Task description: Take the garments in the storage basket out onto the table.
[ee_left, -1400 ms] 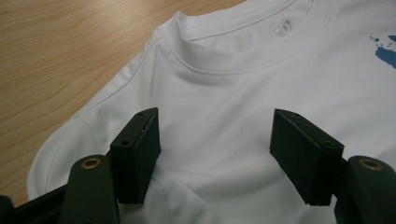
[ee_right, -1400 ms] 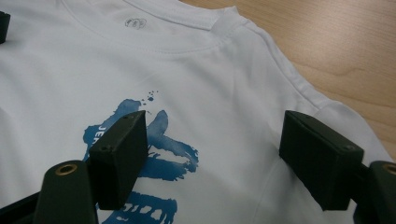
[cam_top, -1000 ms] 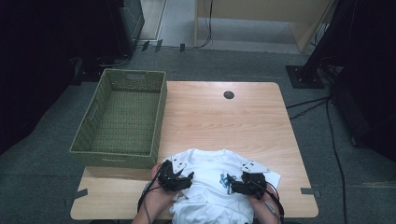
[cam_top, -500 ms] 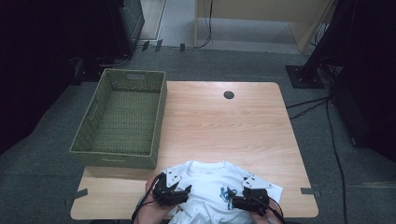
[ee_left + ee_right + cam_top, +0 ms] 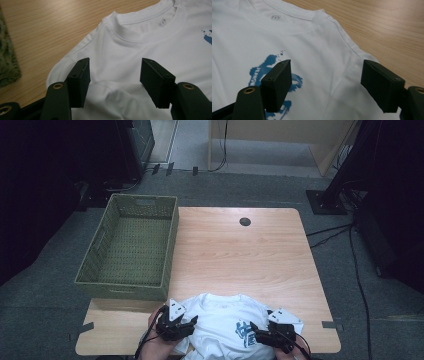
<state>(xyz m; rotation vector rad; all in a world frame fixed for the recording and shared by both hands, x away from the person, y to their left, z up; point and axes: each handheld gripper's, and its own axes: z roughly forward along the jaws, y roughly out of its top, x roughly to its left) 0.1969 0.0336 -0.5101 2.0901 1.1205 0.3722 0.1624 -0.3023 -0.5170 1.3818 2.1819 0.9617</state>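
A white T-shirt [image 5: 220,320] with a blue print [image 5: 243,334] lies face up at the table's near edge, collar [image 5: 150,25] pointing away from me. My left gripper [image 5: 176,324] hovers over its left shoulder. Its jaws have just been closing but still stand apart. A low ridge of cloth [image 5: 117,96] lies between them, and the pads do not touch it. My right gripper [image 5: 272,334] is open over the right shoulder, one jaw above the print [image 5: 262,71] and the other near the sleeve seam [image 5: 352,50].
A green woven basket [image 5: 131,245] sits empty on the table's left side, overhanging its edge. The wooden table [image 5: 240,260] has a dark round hole [image 5: 245,221] near the far edge. Cables run over the floor at the right.
Both grippers have drawn back toward the near edge of the table. The shirt has slid the same way, so more bare wood shows beyond its collar.
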